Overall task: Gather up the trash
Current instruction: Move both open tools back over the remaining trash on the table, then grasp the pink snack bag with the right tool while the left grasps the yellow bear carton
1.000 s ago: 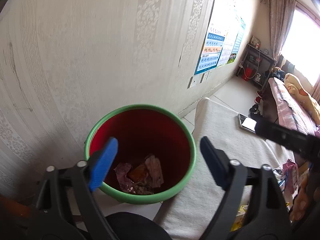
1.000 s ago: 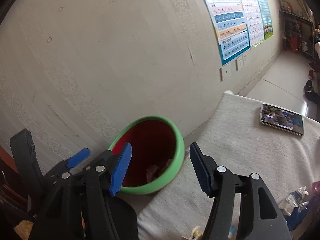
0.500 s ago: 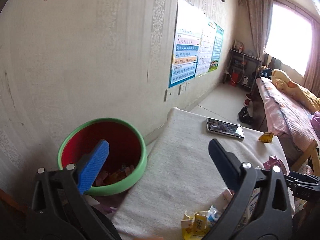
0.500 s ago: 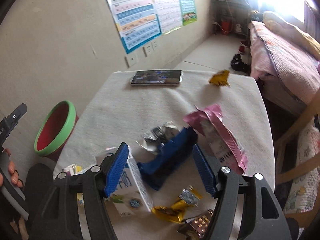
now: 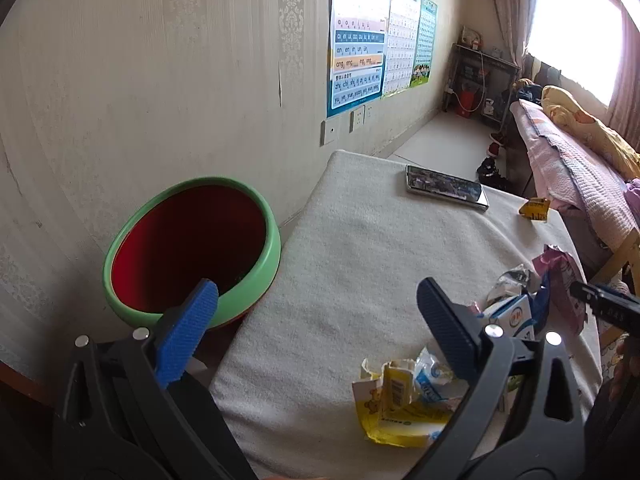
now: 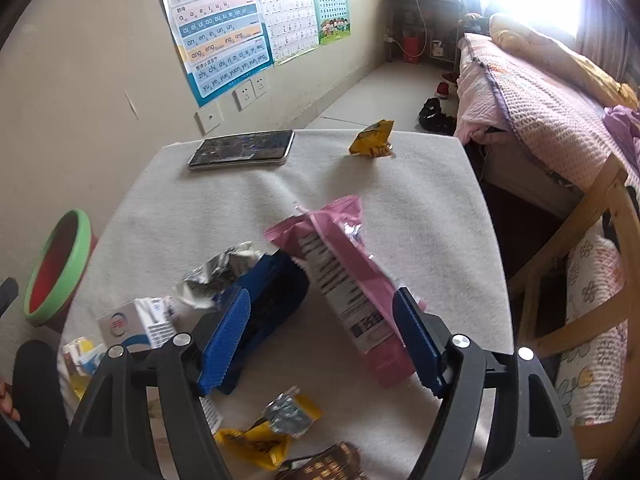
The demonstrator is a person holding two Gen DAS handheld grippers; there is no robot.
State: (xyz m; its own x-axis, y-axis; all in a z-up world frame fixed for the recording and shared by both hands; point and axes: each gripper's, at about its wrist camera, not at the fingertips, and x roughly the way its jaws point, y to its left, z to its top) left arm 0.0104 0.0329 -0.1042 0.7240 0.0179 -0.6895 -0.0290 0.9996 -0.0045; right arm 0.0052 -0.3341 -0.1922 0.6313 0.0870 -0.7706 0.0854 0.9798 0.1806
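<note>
- State of the right gripper: its jaws are opening and nothing is held. The pink wrapper lies on the table under the gap, with the blue packet just beside the left pad.
- State of the left gripper: spread fully wide and empty, hanging over the table edge between the bin and the crumpled yellow carton.
- Location of the trash: wrappers are scattered over the near half of the table; a small yellow wrapper sits alone at the far edge. The bin stands on the floor against the wall, just beside the table's left side.
- Risk: the pink wrapper is long, thin and glossy. A closure near one end would likely let it slip or dangle and snag other litter.
- Risk: the blue packet and the foil scrap touch each other close to the target. A descent slightly off line may catch two items, or push them toward the edge.
- Risk: the phone lies on the same cloth. It is not trash, and a careless sweep could drag it.
- Change since a second ago: both grippers then faced the bin at the wall. Both views now face the table, and the right gripper has swung over the litter with its jaws wider.
</note>
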